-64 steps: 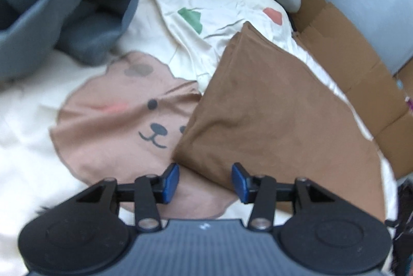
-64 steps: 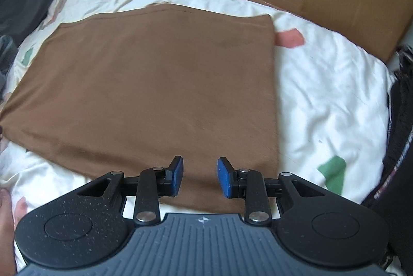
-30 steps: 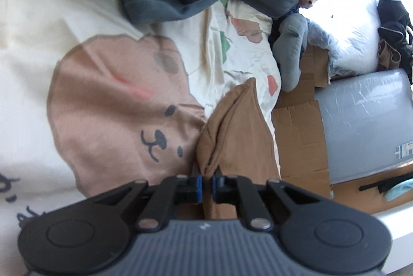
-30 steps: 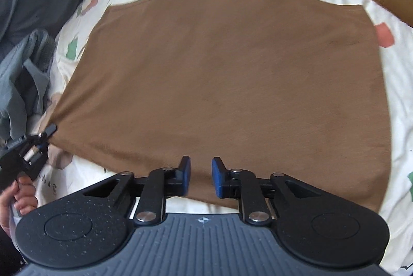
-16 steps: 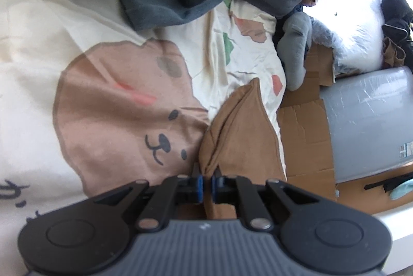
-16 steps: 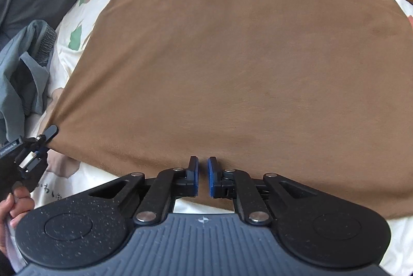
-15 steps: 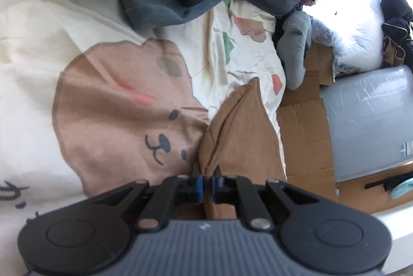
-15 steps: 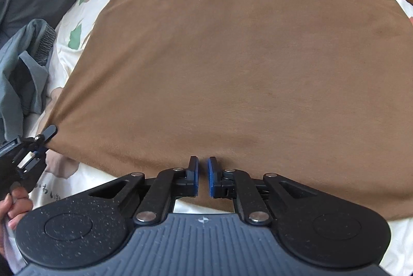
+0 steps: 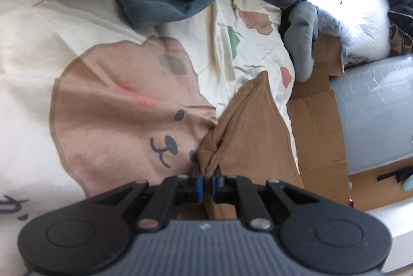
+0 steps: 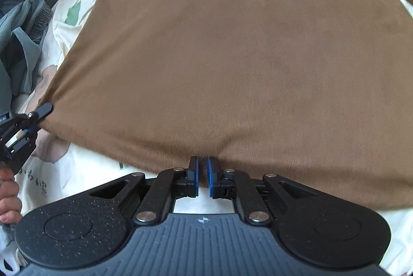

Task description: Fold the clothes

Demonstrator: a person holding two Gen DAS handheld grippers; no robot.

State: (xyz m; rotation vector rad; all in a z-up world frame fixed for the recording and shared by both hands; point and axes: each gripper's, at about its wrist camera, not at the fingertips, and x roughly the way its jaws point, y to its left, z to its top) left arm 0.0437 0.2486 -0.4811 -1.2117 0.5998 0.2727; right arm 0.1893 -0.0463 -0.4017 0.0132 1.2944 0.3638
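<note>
Bedsheet (image 10: 258, 206) bare beside cloth (image 10: 232, 56) (hem-side).

Daylight floods both views. In the left wrist view the upper right corner is blown out to plain white around the white bedding (image 9: 361, 25), and the grey plastic-wrapped roll (image 9: 374, 115) carries pale streaks of glare. The bear-print sheet (image 9: 116, 108) is slightly soft, as if smeared. In the right wrist view the brown garment (image 10: 232, 56) is evenly lit, with a faint shadow along its near hem. Fisheye bending curves all edges, and dark corners vignette each frame.
</note>
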